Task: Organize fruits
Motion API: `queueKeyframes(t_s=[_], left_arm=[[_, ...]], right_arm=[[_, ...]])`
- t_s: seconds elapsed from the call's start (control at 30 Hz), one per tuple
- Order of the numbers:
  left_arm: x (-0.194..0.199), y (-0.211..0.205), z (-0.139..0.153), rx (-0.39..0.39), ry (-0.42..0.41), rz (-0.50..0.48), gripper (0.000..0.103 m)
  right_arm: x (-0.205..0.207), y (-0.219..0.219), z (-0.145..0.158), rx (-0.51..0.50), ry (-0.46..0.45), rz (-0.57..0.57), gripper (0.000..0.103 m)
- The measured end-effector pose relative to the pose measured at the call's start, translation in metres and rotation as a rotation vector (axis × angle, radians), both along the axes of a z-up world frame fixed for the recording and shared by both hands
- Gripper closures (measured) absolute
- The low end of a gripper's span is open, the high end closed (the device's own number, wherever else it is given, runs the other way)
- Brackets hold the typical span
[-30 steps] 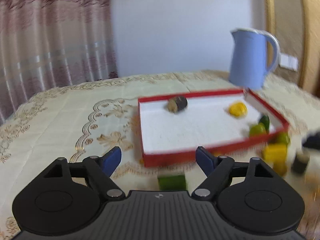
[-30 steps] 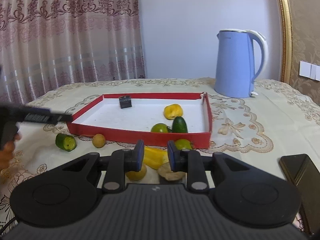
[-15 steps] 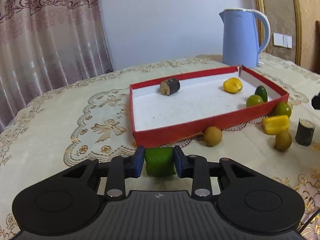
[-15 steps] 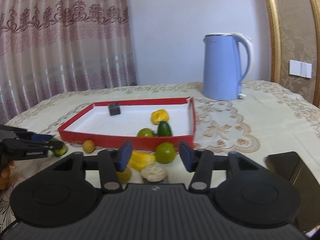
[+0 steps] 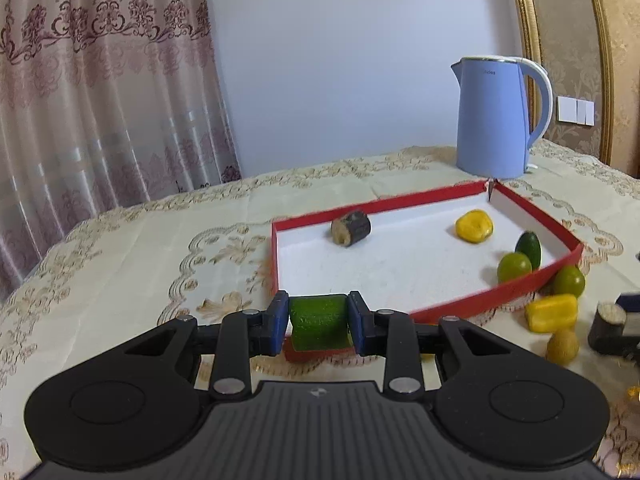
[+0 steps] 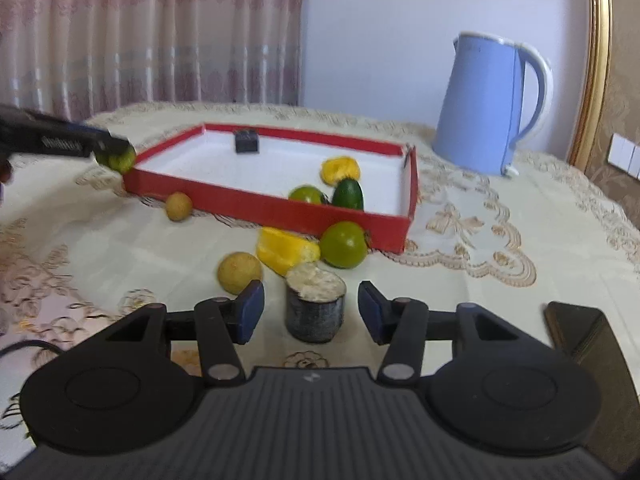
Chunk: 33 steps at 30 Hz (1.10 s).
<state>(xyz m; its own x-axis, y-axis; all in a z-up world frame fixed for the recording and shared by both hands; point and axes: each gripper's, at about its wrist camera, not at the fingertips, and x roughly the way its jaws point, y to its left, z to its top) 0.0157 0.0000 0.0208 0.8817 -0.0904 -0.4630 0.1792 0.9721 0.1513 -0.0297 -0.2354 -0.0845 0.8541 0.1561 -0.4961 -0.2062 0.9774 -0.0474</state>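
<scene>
Fingers of the left gripper (image 5: 319, 323) are clamping a green cucumber chunk (image 5: 319, 322), its blue pads pressing on both cut ends and carrying it just over the near wall of the red tray (image 5: 496, 290). Beyond the fingertips, inside the tray, a dark log-like piece (image 5: 351, 227) is lying toward the far wall, with a yellow fruit (image 5: 474, 225), a dark green fruit (image 5: 528, 249) and a lime (image 5: 513, 266) sitting off to the right of the fingers. Outside the tray, further right, a second lime (image 5: 569, 281), a yellow block (image 5: 552, 313) and a small tan fruit (image 5: 562, 346) are resting on the tablecloth (image 5: 120, 264). A blue kettle (image 5: 494, 118) is standing behind the tray.

From the right wrist view, the right gripper (image 6: 311, 312) is standing open, its jaws having just been closing a little, with a dark stub (image 6: 315, 307) standing upright between the fingers and touching neither pad. Just past the fingertips are lying the yellow block, the lime and a tan fruit (image 6: 239, 273). Far to the left of the fingers, the left gripper is holding the green chunk at the tray's corner. A dark phone (image 6: 588, 334) is lying to the right.
</scene>
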Motion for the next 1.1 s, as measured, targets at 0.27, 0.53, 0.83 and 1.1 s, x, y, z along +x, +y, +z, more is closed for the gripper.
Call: queueKeyframes(t_s=[0.27, 0.53, 0.83, 1.1], left_arm=[[0.036, -0.01, 0.0, -0.019, 0.028, 0.009, 0.072], [0.09, -0.036, -0.01, 0.015, 0.062, 0.055, 0.072], [0.134, -0.063, -0.029, 0.048, 0.122, 0.085, 0.072], [0.129, -0.063, -0.021, 0.032, 0.088, 0.105, 0.024]], right_arm=[[0.003, -0.007, -0.005, 0.045, 0.004, -0.013, 0.071], [-0.009, -0.016, -0.002, 0.092, -0.024, -0.041, 0.071], [-0.017, -0.017, 0.008, 0.111, -0.062, -0.042, 0.071], [-0.016, -0.011, 0.011, 0.113, -0.07, -0.033, 0.071]])
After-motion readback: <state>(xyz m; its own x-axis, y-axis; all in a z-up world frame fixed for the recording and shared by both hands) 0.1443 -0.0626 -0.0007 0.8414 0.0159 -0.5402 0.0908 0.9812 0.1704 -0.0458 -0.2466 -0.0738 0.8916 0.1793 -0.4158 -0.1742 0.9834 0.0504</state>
